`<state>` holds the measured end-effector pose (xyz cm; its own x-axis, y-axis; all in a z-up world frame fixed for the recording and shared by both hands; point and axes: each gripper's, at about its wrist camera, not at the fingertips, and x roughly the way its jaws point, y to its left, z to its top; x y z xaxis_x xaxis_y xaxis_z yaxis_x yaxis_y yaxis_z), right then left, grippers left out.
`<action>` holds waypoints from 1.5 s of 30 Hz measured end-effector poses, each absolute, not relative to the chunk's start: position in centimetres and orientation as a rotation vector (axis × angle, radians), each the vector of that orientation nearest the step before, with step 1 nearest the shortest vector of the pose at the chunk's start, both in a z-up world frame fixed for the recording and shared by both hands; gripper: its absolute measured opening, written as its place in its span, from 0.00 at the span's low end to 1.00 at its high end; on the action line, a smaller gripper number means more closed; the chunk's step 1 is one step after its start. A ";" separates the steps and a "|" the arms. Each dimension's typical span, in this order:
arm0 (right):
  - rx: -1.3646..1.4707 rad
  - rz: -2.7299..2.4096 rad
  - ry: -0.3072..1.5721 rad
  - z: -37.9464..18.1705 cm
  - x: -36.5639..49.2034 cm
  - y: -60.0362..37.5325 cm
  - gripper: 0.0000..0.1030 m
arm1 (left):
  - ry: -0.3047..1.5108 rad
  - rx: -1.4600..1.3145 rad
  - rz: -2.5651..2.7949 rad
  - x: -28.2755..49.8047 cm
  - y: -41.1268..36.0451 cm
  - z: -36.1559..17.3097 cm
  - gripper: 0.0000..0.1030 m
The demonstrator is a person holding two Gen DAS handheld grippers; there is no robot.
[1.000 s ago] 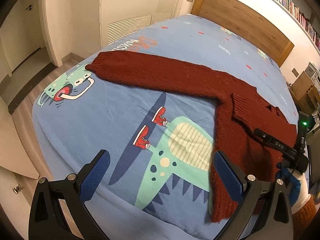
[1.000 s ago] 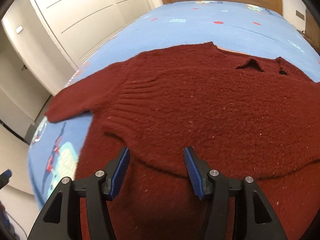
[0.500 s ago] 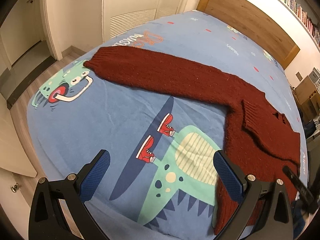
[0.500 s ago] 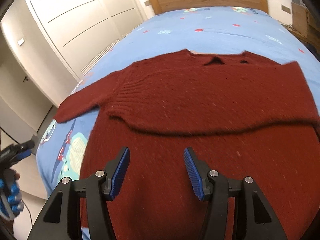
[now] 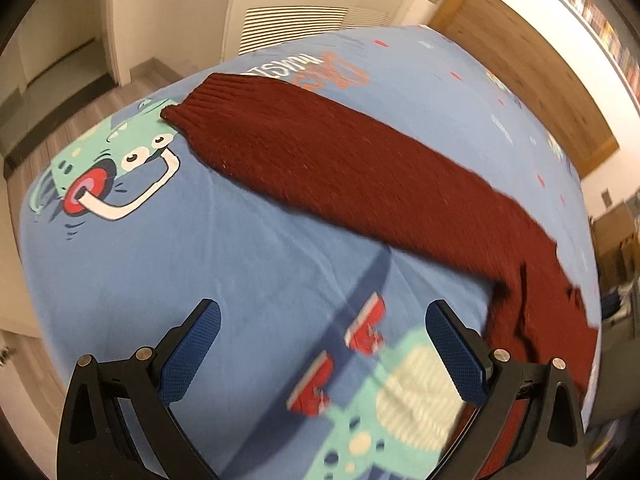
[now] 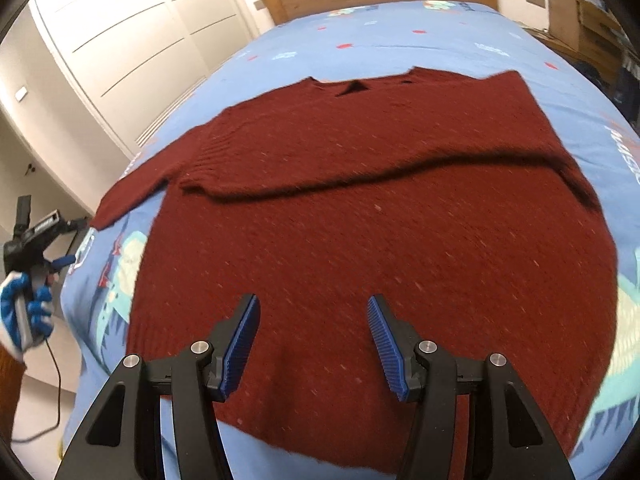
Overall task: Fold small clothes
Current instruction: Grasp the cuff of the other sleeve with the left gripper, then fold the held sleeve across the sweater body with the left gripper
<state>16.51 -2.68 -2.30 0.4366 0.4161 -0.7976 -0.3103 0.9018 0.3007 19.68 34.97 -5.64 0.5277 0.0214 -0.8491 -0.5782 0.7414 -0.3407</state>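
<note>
Left wrist view: we find the sweater [image 5: 360,168] flat on the bed [image 5: 240,260], one sleeve outstretched.
Fingers: left gripper [image 5: 320,354] and right gripper [image 6: 312,346] both spread, empty.
Handling: soft, limp knit; cuff [image 5: 208,96] probably the best hold, though blurred.

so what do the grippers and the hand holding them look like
Both grippers have black angular frames with silver bolts and blue textured pads on the fingers. The left hand wears a blue-and-white glove and a rust-brown sleeve; a thin dark cable hangs below it.
</note>
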 end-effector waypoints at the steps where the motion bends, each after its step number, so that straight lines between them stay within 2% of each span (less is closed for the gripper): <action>1: 0.125 0.450 1.031 -2.5 16.4 -3.0 0.57 | 0.949 -0.692 0.389 20.0 35.8 -6.0 0.97; 6: 0.129 0.439 1.045 -2.8 15.8 -3.7 0.57 | 0.903 -0.840 0.394 21.1 39.2 -7.7 0.92; 11: 0.148 0.431 1.044 -2.6 15.6 -4.4 0.57 | 0.846 -0.974 0.408 21.2 42.1 -9.7 0.81; 16: 0.167 0.431 1.049 -2.6 15.5 -4.8 0.57 | 0.724 -1.088 0.408 20.8 44.3 -10.3 0.80; 19: 0.166 0.431 1.056 -2.8 15.5 -4.9 0.57 | 0.675 -1.129 0.386 21.0 45.4 -10.4 0.75; 25: 0.166 0.430 1.068 -3.2 15.9 -4.8 0.57 | 0.594 -1.228 0.351 21.8 48.2 -11.3 0.56; 30: 0.174 0.435 1.063 -3.1 16.0 -4.6 0.57 | 0.508 -1.343 0.347 21.9 50.4 -12.2 0.48; 33: 0.165 0.451 1.060 -3.0 15.9 -4.2 0.57 | 0.473 -1.407 0.337 21.6 51.5 -12.9 0.35; 35: 0.155 0.460 1.059 -2.9 15.9 -4.0 0.57 | 0.465 -1.435 0.335 21.4 52.2 -13.2 0.22; 37: 0.152 0.463 1.058 -2.8 15.9 -3.8 0.57 | 0.465 -1.446 0.330 21.2 52.8 -13.2 0.16; 45: 0.159 0.479 1.045 -2.4 15.8 -3.8 0.57 | 0.475 -1.399 0.327 21.7 52.5 -11.3 0.11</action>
